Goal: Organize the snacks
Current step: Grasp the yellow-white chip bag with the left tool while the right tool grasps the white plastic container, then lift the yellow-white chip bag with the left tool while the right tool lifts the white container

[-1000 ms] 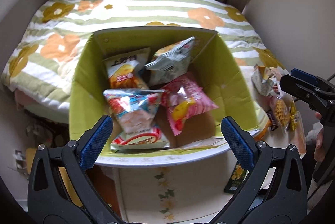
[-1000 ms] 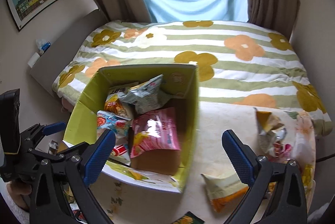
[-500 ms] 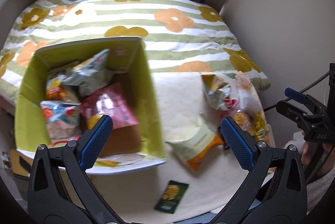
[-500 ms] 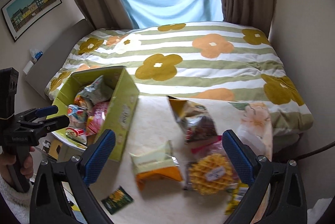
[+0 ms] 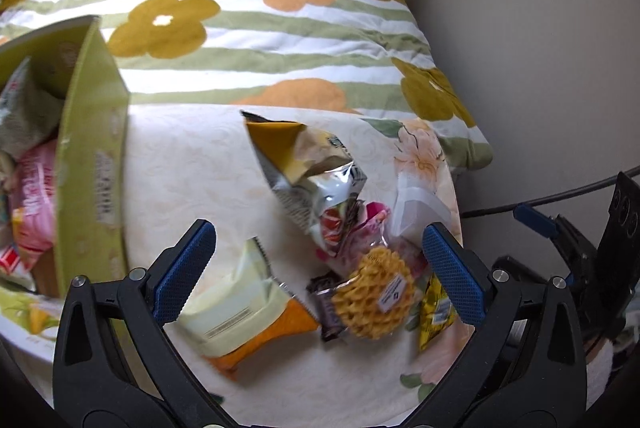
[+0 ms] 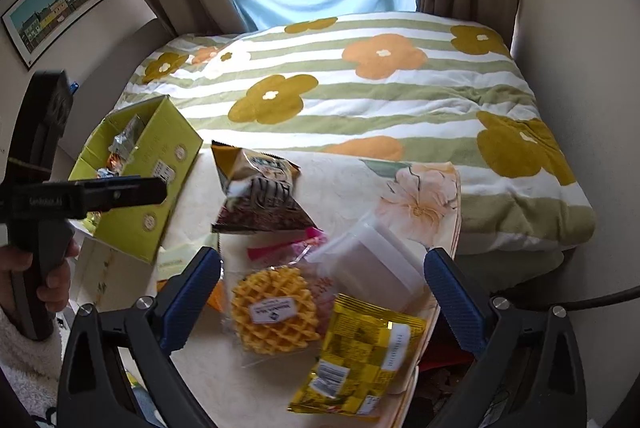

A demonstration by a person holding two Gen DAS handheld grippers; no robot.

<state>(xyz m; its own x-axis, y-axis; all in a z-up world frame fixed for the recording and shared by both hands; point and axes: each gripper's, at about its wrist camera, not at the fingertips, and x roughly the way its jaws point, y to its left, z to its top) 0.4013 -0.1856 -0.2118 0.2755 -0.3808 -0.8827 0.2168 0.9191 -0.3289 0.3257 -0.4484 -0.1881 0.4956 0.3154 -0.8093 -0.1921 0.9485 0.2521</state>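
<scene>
Loose snacks lie on a cream tablecloth (image 5: pixel 192 163): a wrapped round waffle (image 5: pixel 374 298) (image 6: pixel 274 310), a pale green and orange packet (image 5: pixel 240 312), a gold and silver chip bag (image 5: pixel 312 163) (image 6: pixel 258 191), a yellow packet (image 6: pixel 360 352) and a pink wrapper (image 6: pixel 286 248). A green box (image 5: pixel 92 155) (image 6: pixel 144 167) at the left holds several bags. My left gripper (image 5: pixel 316 268) hangs open above the packet and waffle. My right gripper (image 6: pixel 322 292) is open over the waffle. Neither holds anything.
A clear plastic tub (image 6: pixel 368 268) sits by the waffle. A bed with a flowered striped quilt (image 6: pixel 360 83) lies beyond the table. A wall (image 5: pixel 540 47) stands close on the right, with a cable (image 5: pixel 560 193) along it. A hand (image 6: pixel 48 276) holds the left tool.
Both grippers have swung right, away from the green box and over the loose snacks, and come lower and closer. Both stayed open and empty.
</scene>
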